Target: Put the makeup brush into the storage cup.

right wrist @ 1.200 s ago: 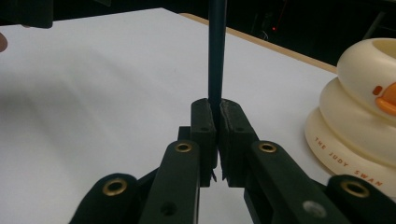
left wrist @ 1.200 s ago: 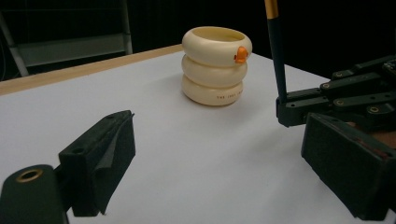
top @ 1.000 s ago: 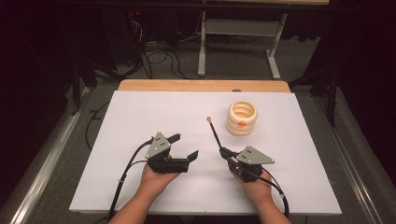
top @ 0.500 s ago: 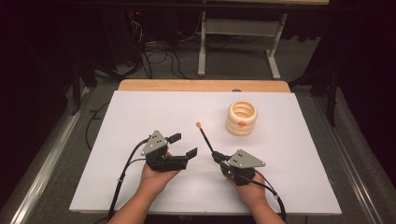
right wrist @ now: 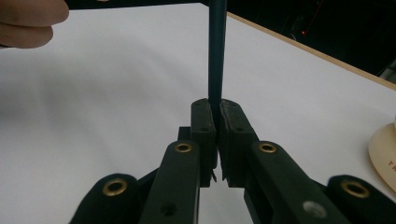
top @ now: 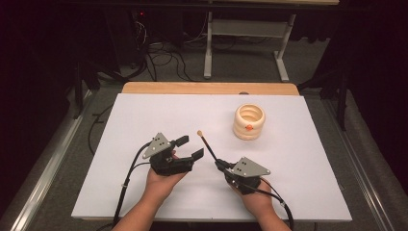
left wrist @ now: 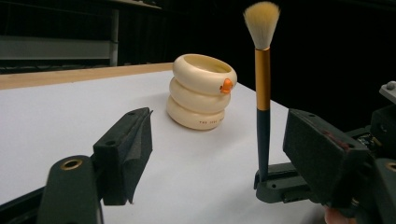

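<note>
Right tongs (top: pixel 220 164) pinch brush (top: pixel 207 144) | left tongs (top: pixel 188 147) spread, closing, brush handle between them, untouched

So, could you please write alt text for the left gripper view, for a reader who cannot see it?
A makeup brush stands upright, its dark handle clamped in the right gripper, between the left gripper's open black jaws. Behind it, a cream ringed holder with an orange spot sits on the white table.

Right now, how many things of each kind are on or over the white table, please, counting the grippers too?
Grippers: 2 (left gripper, right gripper)
Makeup brushes: 1 (brush, clamped upright in the right gripper)
Cream ringed holders: 1 (holder)
Total: 4
</note>
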Motion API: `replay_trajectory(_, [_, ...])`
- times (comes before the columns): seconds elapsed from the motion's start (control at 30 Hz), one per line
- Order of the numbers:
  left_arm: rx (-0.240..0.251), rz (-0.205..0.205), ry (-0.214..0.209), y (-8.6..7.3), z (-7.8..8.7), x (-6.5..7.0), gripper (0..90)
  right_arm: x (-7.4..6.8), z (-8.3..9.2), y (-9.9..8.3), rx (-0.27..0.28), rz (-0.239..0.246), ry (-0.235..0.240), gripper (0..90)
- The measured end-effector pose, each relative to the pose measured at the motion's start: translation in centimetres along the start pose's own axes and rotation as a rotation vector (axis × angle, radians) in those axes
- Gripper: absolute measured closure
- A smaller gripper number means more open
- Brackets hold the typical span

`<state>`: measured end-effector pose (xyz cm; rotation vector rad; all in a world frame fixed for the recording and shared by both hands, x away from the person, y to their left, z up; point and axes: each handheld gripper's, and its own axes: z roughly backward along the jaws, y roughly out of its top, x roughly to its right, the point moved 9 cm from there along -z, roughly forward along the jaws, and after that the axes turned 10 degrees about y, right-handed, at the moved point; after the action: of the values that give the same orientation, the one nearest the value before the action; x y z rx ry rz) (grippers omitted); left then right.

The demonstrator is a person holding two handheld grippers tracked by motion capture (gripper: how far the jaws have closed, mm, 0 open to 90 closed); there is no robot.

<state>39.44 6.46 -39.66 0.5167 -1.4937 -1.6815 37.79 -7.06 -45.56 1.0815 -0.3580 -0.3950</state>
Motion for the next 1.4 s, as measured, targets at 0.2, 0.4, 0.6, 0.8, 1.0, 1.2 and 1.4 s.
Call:
replay_trajectory(0.2, [0.020,-0.019,-0.028,0.2,0.1,0.6,37.8,-0.2,-0.2,0.0,-0.006,0.014,0.008,87.5])
replay_trajectory(0.4, [0.025,-0.028,-0.049,0.2,0.2,0.9,48.0,-0.4,-0.3,0.0,-0.010,0.032,0.016,87.5])
replay_trajectory(0.6, [0.022,-0.030,-0.071,0.1,0.3,1.0,59.6,-0.7,-0.6,-0.1,-0.016,0.041,0.027,87.5])
replay_trajectory(0.8, [0.020,-0.026,-0.095,0.0,0.3,1.2,67.0,-0.9,-0.7,-0.1,-0.019,0.038,0.031,87.5])
replay_trajectory(1.0, [0.021,-0.031,-0.099,0.0,0.3,1.3,71.9,-1.0,-0.8,-0.2,-0.031,0.047,0.030,87.5])
replay_trajectory(1.2, [0.019,-0.040,-0.100,-0.1,0.3,1.3,76.9,-1.0,-0.9,-0.2,-0.030,0.052,0.029,87.5])
replay_trajectory(1.4, [0.018,-0.033,-0.111,-0.1,0.3,1.3,78.0,-1.0,-0.9,-0.3,-0.035,0.049,0.027,87.5])
